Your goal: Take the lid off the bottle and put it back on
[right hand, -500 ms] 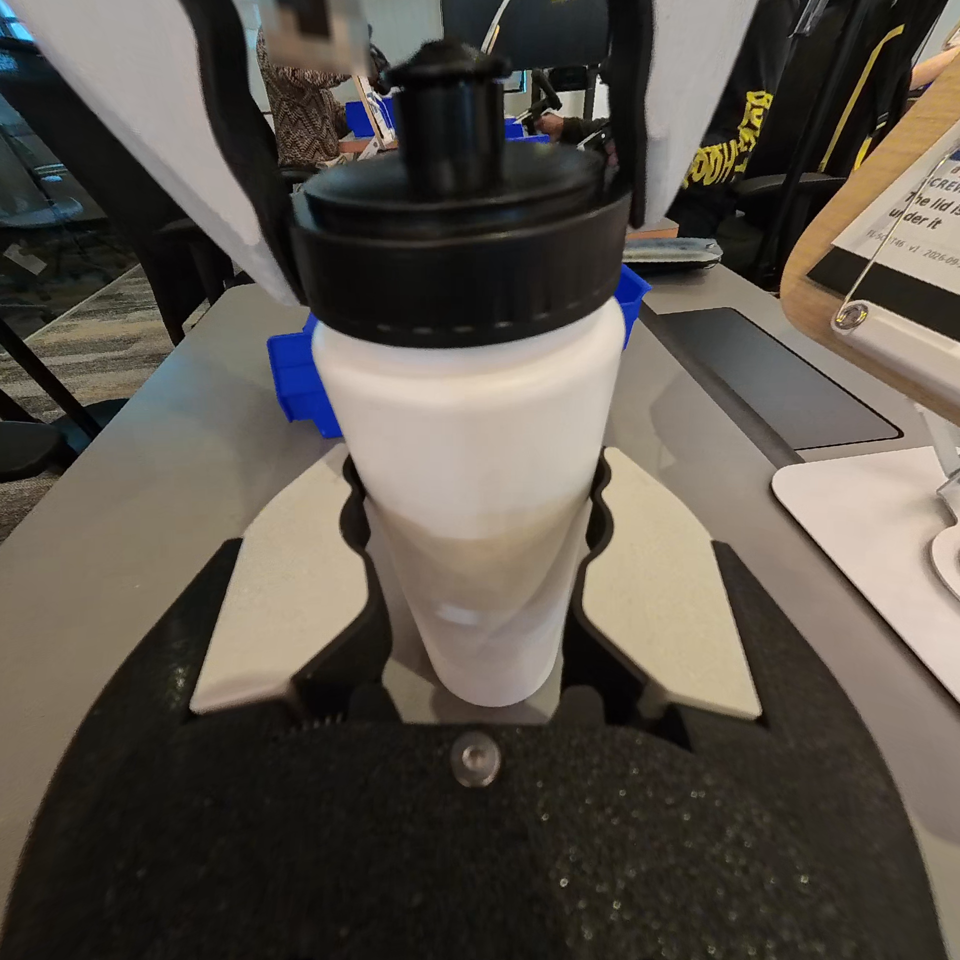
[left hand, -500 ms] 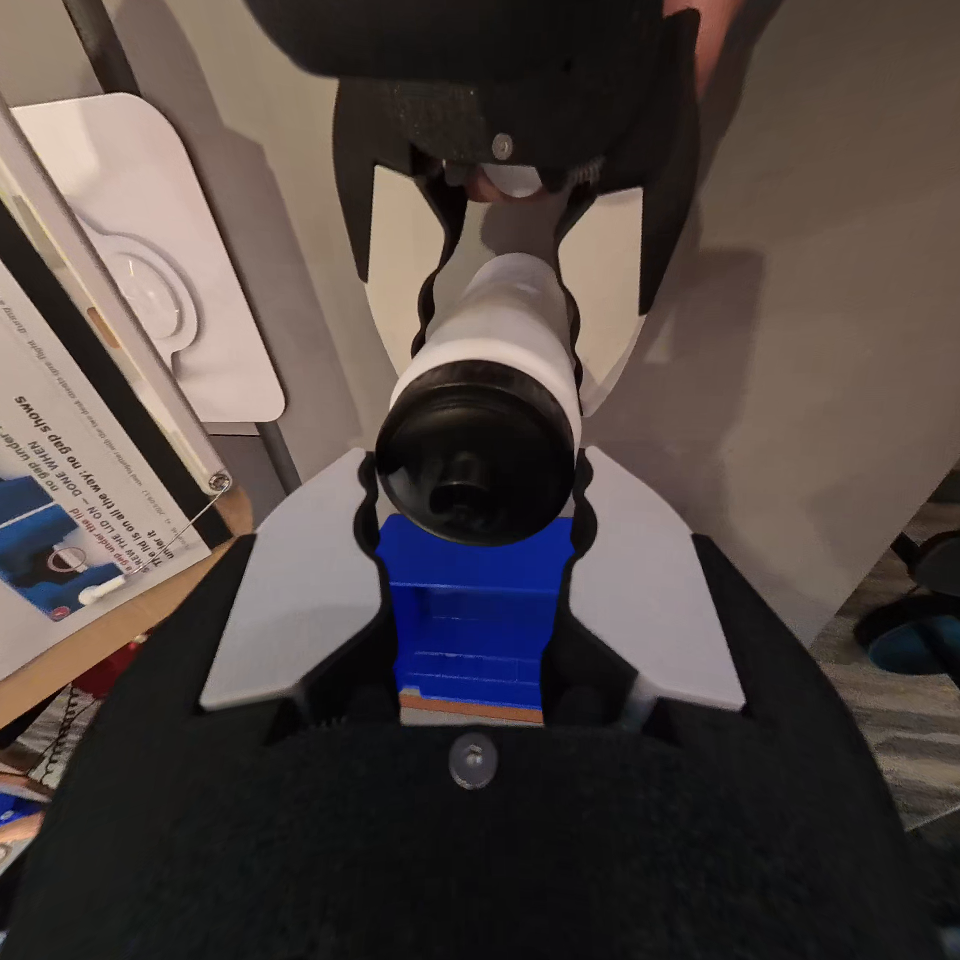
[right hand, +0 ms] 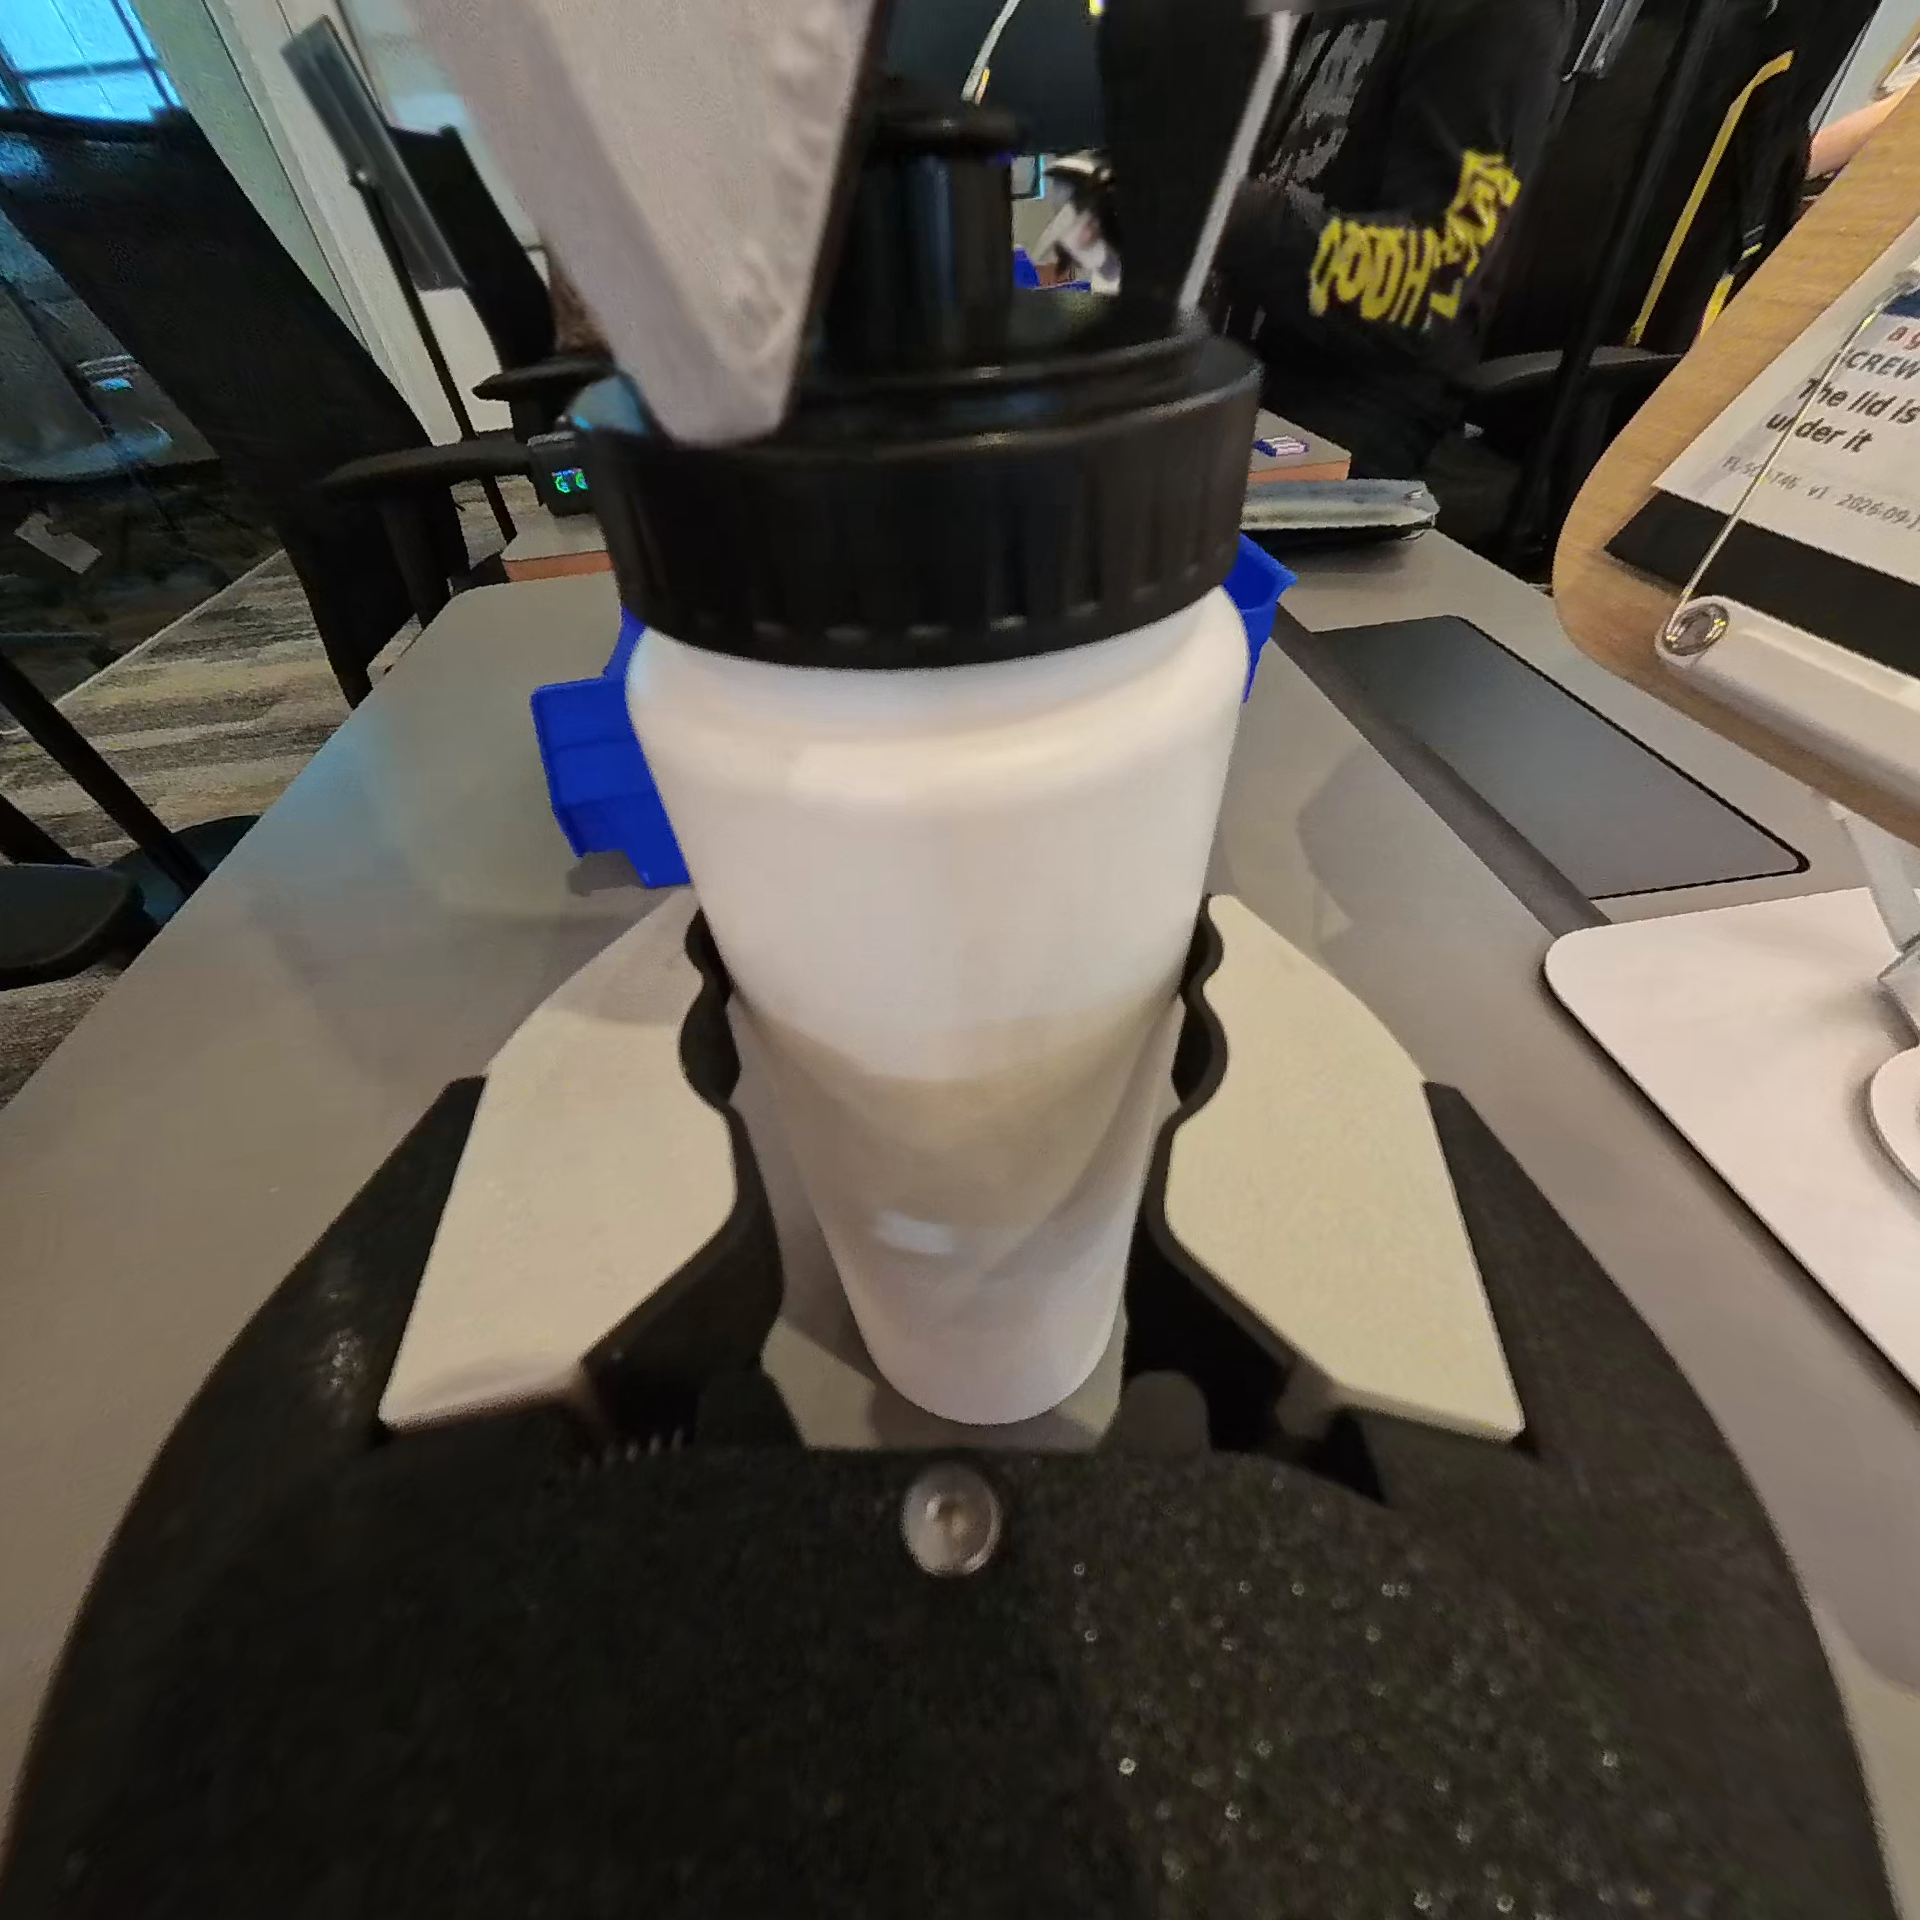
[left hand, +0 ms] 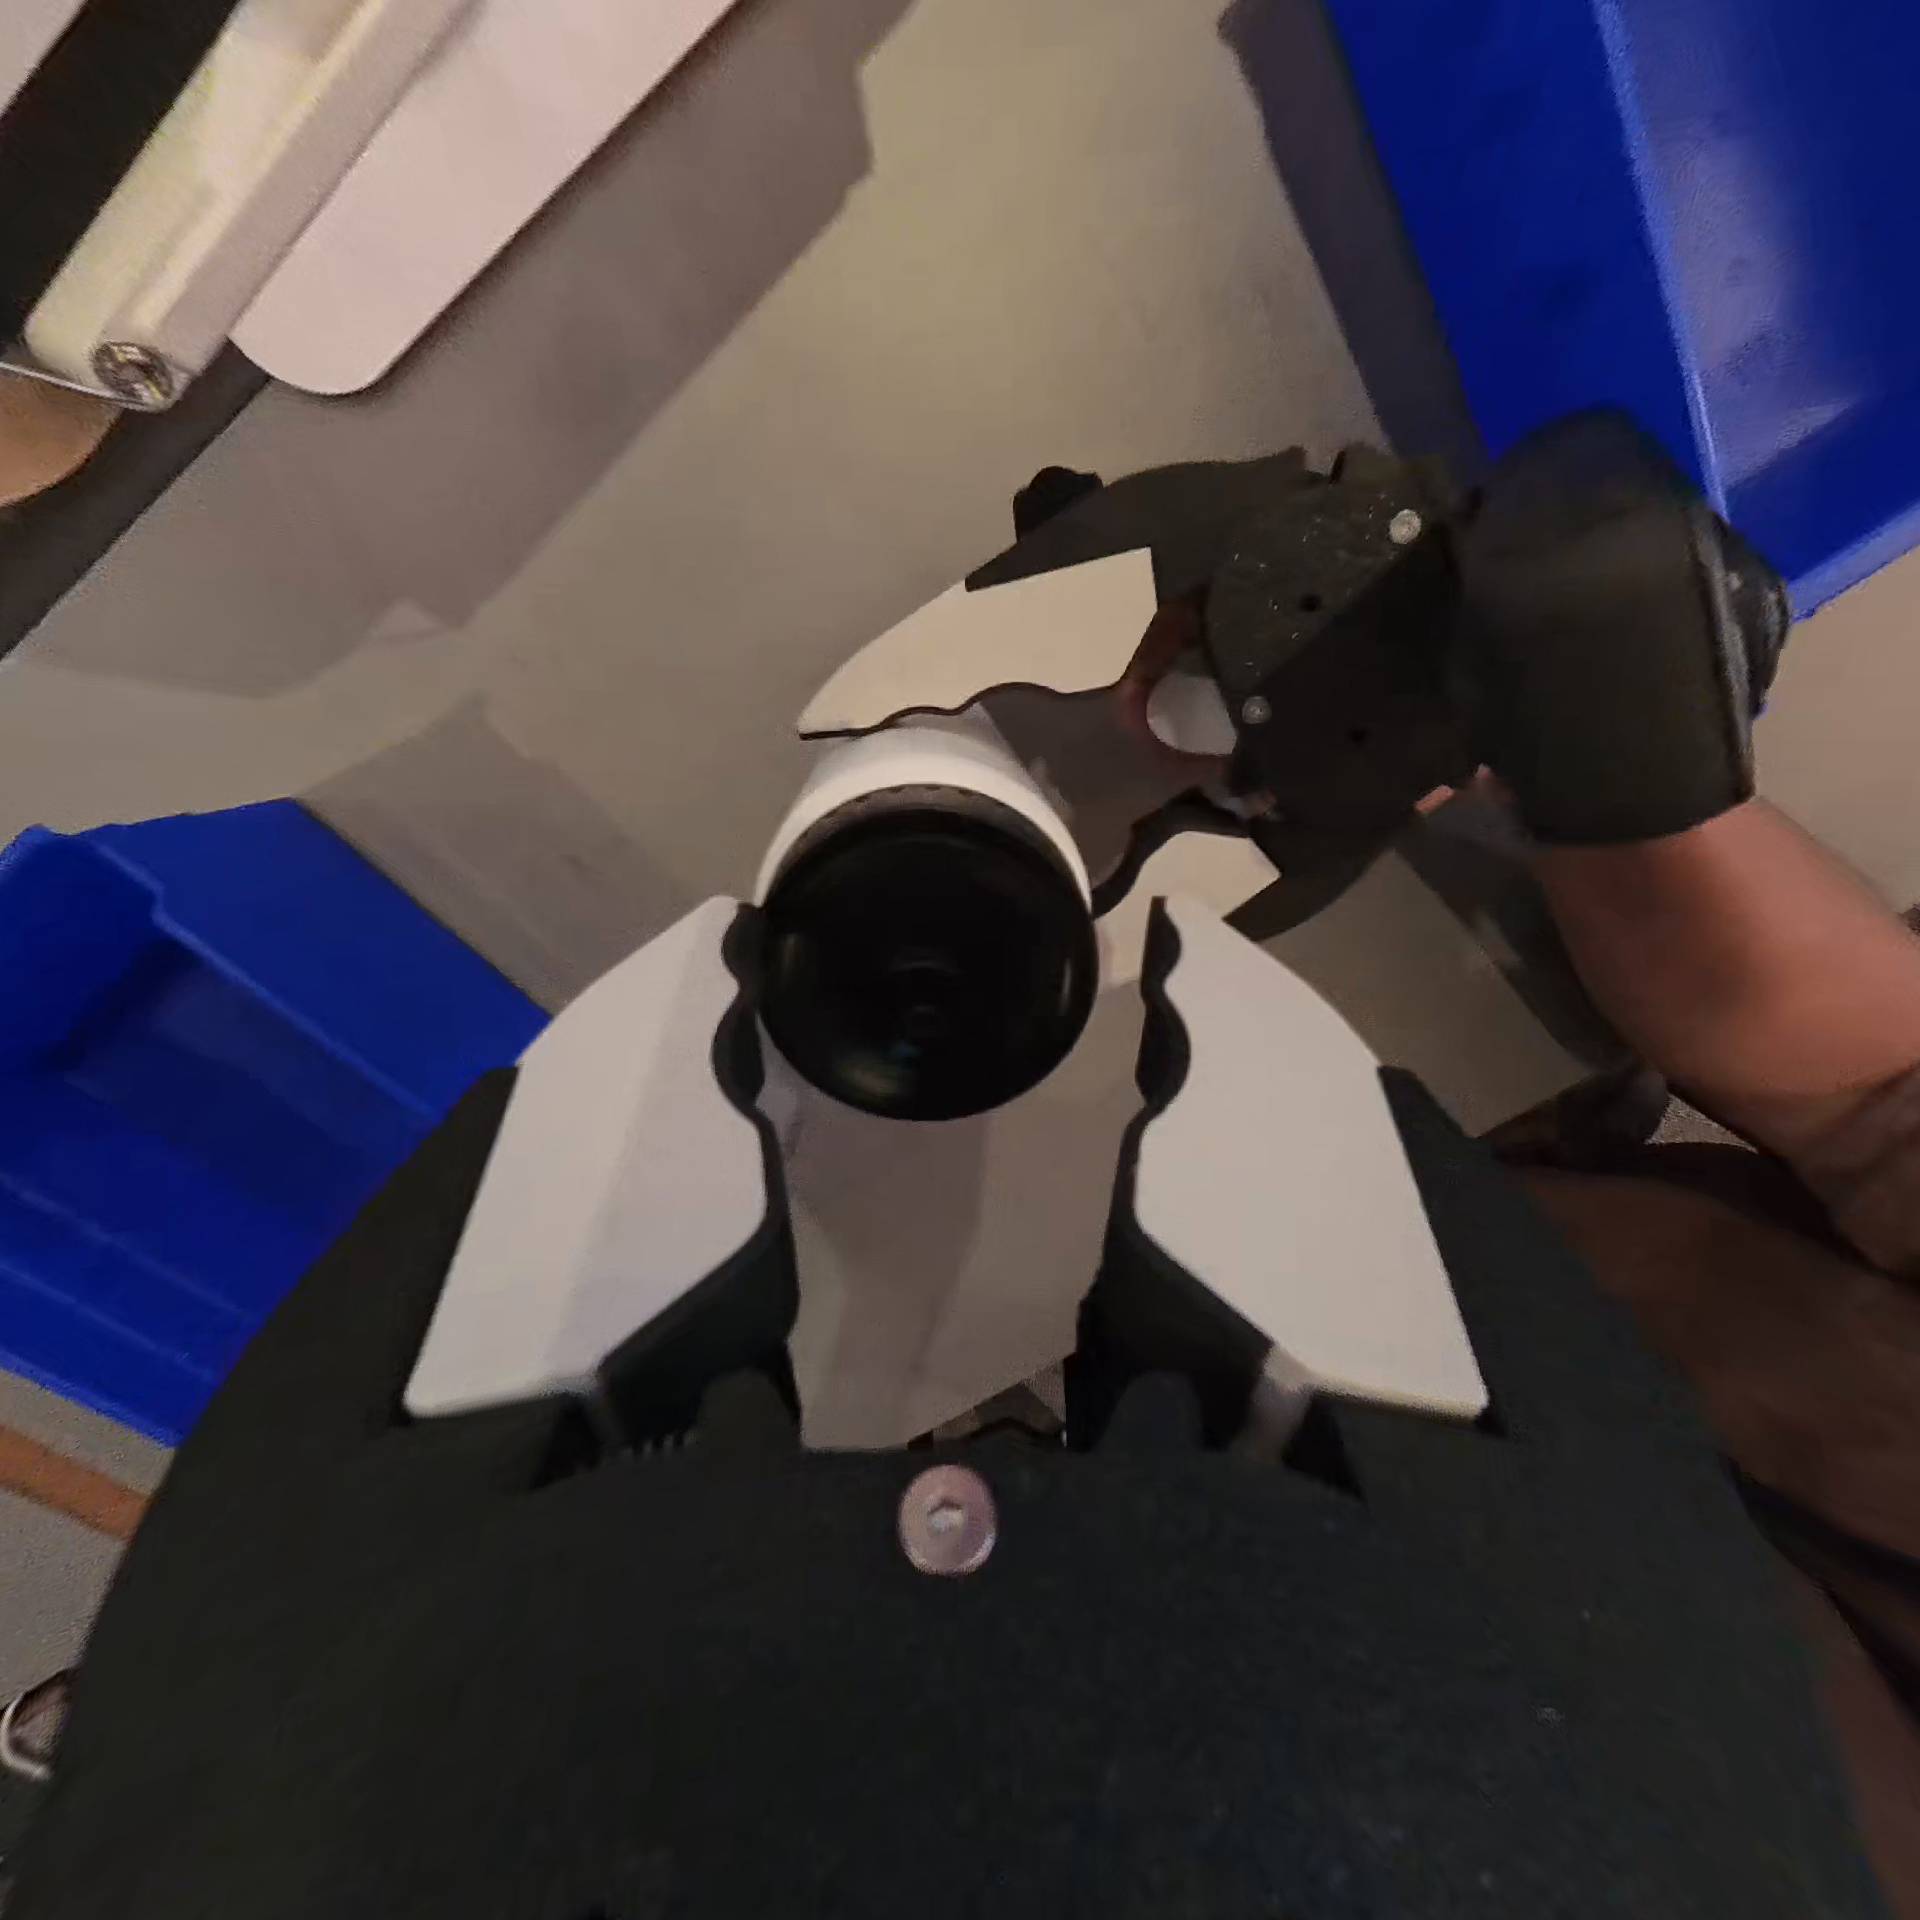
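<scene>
While the left wrist view looks straight down on the black lid (left hand: pixel 925 977), the left hand-held gripper (left hand: pixel 940 982) is spread around it: one pad touches the lid's rim, the other stands clear. A blue bin (left hand: pixel 208 1039) sits beside the bottle.

From the right wrist view, the right hand-held gripper (right hand: pixel 951 997) pinches the white bottle (right hand: pixel 935 831) at its body, standing upright on the grey worktop (right hand: pixel 312 935), lid on top.
</scene>
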`<state>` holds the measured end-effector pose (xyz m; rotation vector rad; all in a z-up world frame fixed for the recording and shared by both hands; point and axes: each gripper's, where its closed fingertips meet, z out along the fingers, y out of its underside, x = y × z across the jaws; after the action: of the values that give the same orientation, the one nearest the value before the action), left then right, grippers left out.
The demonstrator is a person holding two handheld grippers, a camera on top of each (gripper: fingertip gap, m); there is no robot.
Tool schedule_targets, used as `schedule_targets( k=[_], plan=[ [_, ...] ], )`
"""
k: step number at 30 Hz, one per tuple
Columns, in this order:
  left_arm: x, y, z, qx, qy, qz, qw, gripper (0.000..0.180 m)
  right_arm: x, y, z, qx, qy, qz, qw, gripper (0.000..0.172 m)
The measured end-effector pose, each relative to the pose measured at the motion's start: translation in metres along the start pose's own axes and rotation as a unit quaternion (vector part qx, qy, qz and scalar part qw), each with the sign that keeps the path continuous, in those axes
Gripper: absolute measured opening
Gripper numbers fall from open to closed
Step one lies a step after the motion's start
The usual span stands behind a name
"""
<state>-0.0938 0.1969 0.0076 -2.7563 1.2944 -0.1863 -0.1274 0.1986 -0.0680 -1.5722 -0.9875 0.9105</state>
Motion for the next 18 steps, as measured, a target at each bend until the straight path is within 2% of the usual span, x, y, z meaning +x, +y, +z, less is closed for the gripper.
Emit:
schedule_targets(
  k=[4,6,11,12,14,15,18],
  plan=[
    [-0.008,0.003,0.000,-0.011,-0.024,-0.005,1.000,0.063,-0.001,0.000,0.000,-0.001,-0.002,-0.002,1.000,0.084],
    [-0.014,0.006,0.002,-0.020,-0.053,0.006,0.998,0.088,-0.001,0.000,0.000,0.000,-0.004,-0.002,1.000,0.083],
    [-0.016,0.008,0.007,-0.032,-0.073,0.008,0.997,0.091,-0.001,0.000,0.000,0.007,-0.006,0.002,1.000,0.084],
    [-0.015,0.008,0.008,-0.035,-0.068,0.007,0.997,0.089,-0.001,0.000,0.000,0.007,-0.006,0.002,1.000,0.084],
    [-0.007,0.009,0.010,-0.040,-0.041,0.004,0.998,0.071,-0.001,0.000,0.000,0.005,-0.007,0.003,1.000,0.084],
    [-0.005,0.009,0.010,-0.043,-0.038,0.010,0.998,0.068,-0.001,0.000,0.000,0.004,-0.007,0.003,1.000,0.084],
    [-0.003,0.010,0.010,-0.059,-0.039,0.097,0.993,0.068,-0.002,0.001,-0.001,0.003,-0.008,0.002,1.000,0.084]
  ],
)
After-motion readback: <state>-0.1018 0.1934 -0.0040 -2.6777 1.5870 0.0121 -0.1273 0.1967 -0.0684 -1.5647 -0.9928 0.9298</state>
